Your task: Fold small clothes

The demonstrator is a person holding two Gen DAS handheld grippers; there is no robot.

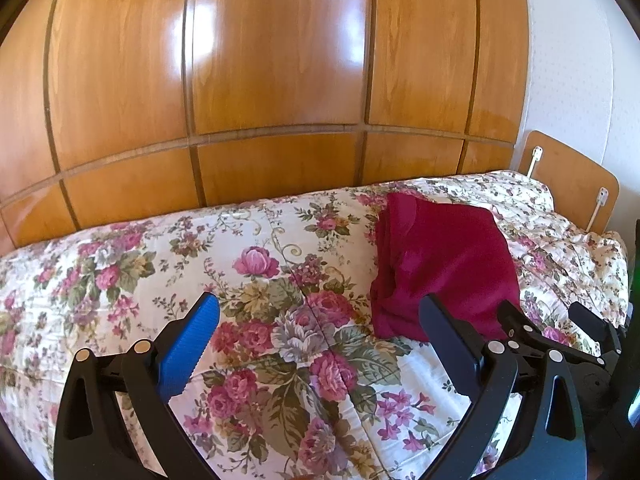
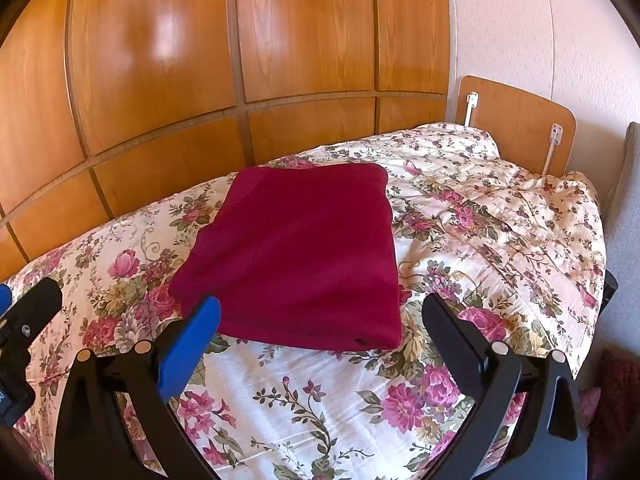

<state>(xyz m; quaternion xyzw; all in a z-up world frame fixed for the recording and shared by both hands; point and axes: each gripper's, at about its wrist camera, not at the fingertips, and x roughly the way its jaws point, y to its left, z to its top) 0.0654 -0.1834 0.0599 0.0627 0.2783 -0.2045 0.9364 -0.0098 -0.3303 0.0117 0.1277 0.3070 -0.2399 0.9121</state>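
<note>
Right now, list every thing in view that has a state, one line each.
Red garment: folded into a flat rectangle, lying on the bedspread.
Floral bedspread: spread over the bed, lightly wrinkled.
Left gripper: open, holding nothing.
Right gripper: open, holding nothing.
Wardrobe doors: closed.

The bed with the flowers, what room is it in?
Most likely a bedroom: the bed with its flowery quilt, a wooden headboard at one end, and wooden wardrobe doors right behind it.

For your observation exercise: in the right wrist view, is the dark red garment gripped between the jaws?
No, the dark red garment lies folded on the floral bedspread, free of the open jaws.
</note>
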